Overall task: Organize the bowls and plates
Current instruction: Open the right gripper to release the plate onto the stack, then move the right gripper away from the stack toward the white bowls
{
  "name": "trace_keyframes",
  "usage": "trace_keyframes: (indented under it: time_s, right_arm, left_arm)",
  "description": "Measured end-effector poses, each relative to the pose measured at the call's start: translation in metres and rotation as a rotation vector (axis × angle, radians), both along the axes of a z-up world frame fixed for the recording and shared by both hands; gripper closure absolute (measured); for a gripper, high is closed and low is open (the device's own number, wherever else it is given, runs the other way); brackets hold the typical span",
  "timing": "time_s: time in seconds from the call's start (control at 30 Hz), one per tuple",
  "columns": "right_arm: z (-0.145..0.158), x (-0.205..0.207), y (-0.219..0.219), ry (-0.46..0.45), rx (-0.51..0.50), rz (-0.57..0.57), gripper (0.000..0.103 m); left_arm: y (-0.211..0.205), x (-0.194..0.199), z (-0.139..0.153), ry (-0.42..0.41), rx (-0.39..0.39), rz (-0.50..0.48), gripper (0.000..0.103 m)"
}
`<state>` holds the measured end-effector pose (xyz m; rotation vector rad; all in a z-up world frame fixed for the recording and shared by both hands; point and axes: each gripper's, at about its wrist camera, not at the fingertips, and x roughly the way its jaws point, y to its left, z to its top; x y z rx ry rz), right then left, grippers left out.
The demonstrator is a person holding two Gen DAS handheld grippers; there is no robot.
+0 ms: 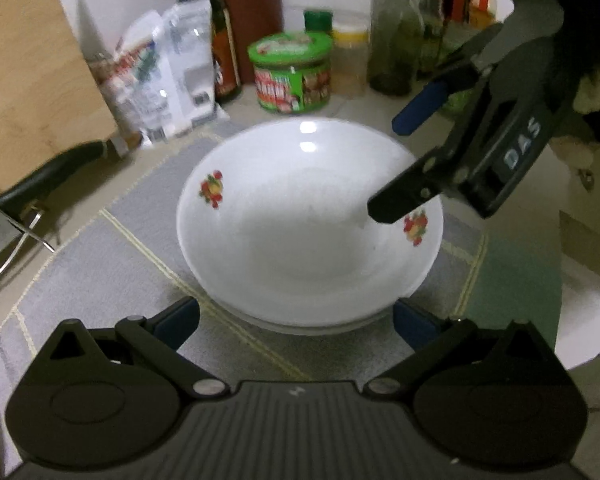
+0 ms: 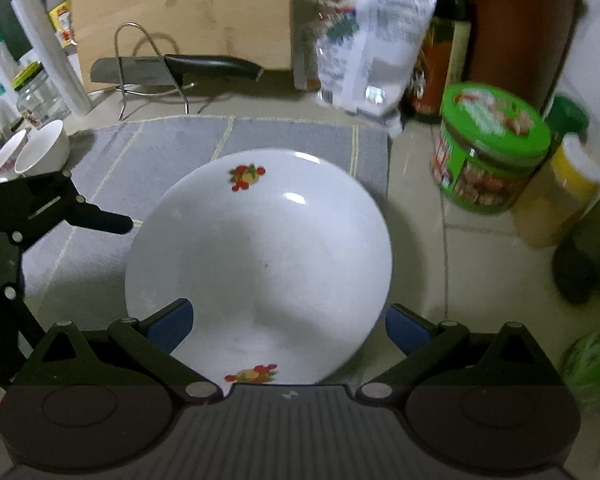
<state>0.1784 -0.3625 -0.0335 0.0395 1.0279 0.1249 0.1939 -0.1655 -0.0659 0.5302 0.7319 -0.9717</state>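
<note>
A white plate [image 1: 308, 220] with small fruit prints is sitting on at least one more dish, whose rim is showing under its near edge in the left wrist view, and the stack is resting on a grey mat [image 1: 100, 264] on the bench [image 2: 432, 248]. In the right wrist view the plate is being framed by the right gripper [image 2: 288, 322], its fingers held wide apart with the blue pads at about 7 and 5 o'clock of the plate, and the near rim is lying between them; nothing is being clamped, and whether a pad is touching the rim cannot be told. The left gripper [image 1: 296, 320] is likewise being held spread, its pads flanking the stack's near edge without closing on it. Judged from this, the plate is being approached for a grasp, or has just been set down; which cannot be told. Two small white bowls [image 2: 36, 152] are lying at 9 o'clock in the right wrist view, beyond the mat's edge. A green-lidded jar [image 2: 488, 148] is standing at 2 o'clock, and a knife [image 2: 172, 69] on a wire rack at 11 o'clock. The next move is probably calling for one gripper to be closed on the rim, with the other kept clear.
</note>
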Motion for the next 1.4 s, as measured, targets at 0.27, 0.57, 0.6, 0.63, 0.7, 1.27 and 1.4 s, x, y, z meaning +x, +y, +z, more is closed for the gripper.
trace_keyframes:
  time_s: [0.27, 0.57, 0.6, 0.63, 0.7, 1.27, 1.4]
  right_arm:
    - [0.012, -0.005, 0.013, -0.071, -0.029, 0.027, 0.000]
    - [0.024, -0.005, 0.053, -0.177, -0.049, 0.152, 0.000]
    - [0.025, -0.005, 0.059, -0.187, -0.045, 0.162, 0.000]
    - [0.026, -0.005, 0.066, -0.195, -0.035, 0.172, 0.000]
    - [0.028, -0.005, 0.079, -0.206, -0.015, 0.190, 0.000]
    - [0.000, -0.006, 0.237, -0.229, 0.004, 0.200, 0.000]
    - [-0.014, -0.003, 0.270, -0.202, 0.013, 0.221, 0.000]
  left_arm:
    - [0.034, -0.001, 0.019, -0.071, -0.177, 0.160, 0.001]
    - [0.078, -0.019, 0.027, -0.141, -0.245, 0.375, 0.001]
    - [0.085, -0.022, 0.027, -0.145, -0.249, 0.398, 0.001]
    - [0.090, -0.024, 0.028, -0.147, -0.255, 0.413, 0.001]
    - [0.102, -0.029, 0.027, -0.155, -0.267, 0.438, 0.001]
    - [0.256, -0.041, 0.022, -0.177, -0.313, 0.577, 0.001]
    - [0.293, -0.035, 0.020, -0.156, -0.319, 0.616, 0.001]
